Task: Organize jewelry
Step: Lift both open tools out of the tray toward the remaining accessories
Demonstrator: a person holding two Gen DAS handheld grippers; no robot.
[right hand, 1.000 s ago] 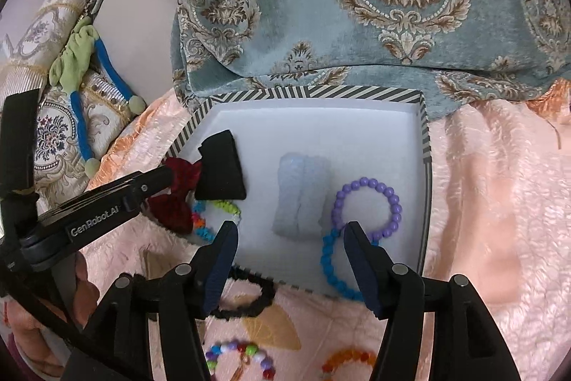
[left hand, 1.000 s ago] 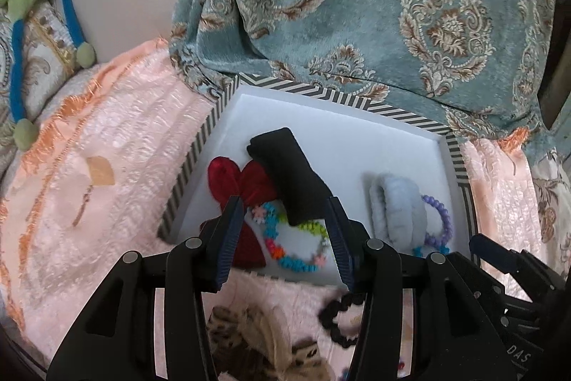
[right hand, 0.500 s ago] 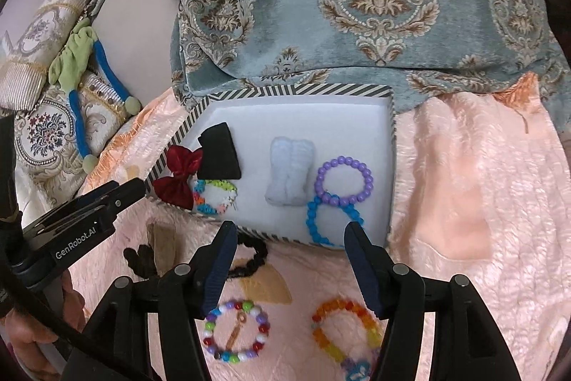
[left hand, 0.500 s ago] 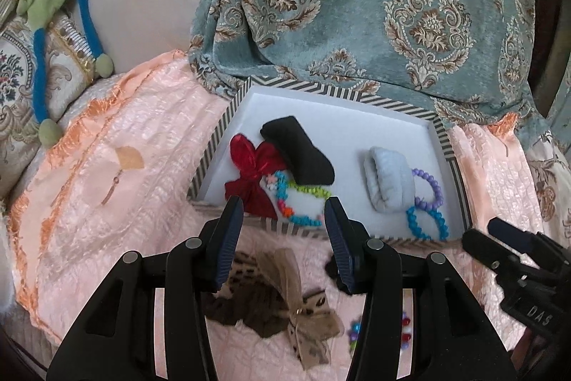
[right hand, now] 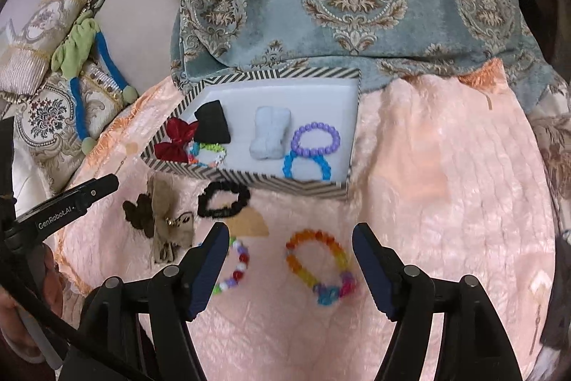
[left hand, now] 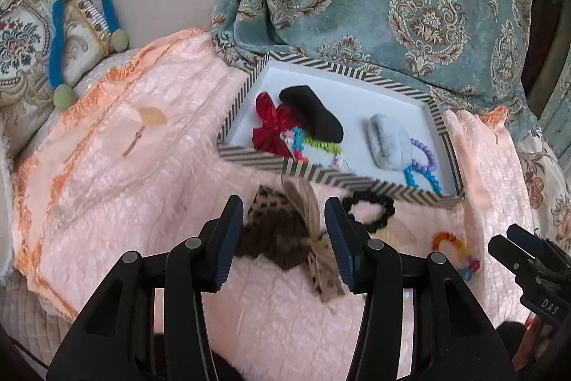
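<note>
1. Striped box (right hand: 249, 179) sits on the pink quilt (right hand: 446, 202), holding several pieces.
2. Leopard bow (left hand: 285, 227), soft and floppy, lies on the quilt before the box, between the left gripper (left hand: 283, 238) fingers, spread wide, empty; pinch its knotted centre.
3. Rainbow bracelet (right hand: 317, 265), light, likely elastic though blurred, lies between the right gripper (right hand: 289, 265) fingers, wide, empty.

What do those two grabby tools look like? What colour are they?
Both are black plastic. The left tool and right tool each have two chunky fingers with ribbed dark blue pads and silver screws. From the side, one reads "GenRobot.AI", the other "DAS". Black cables trail off the left one.
</note>
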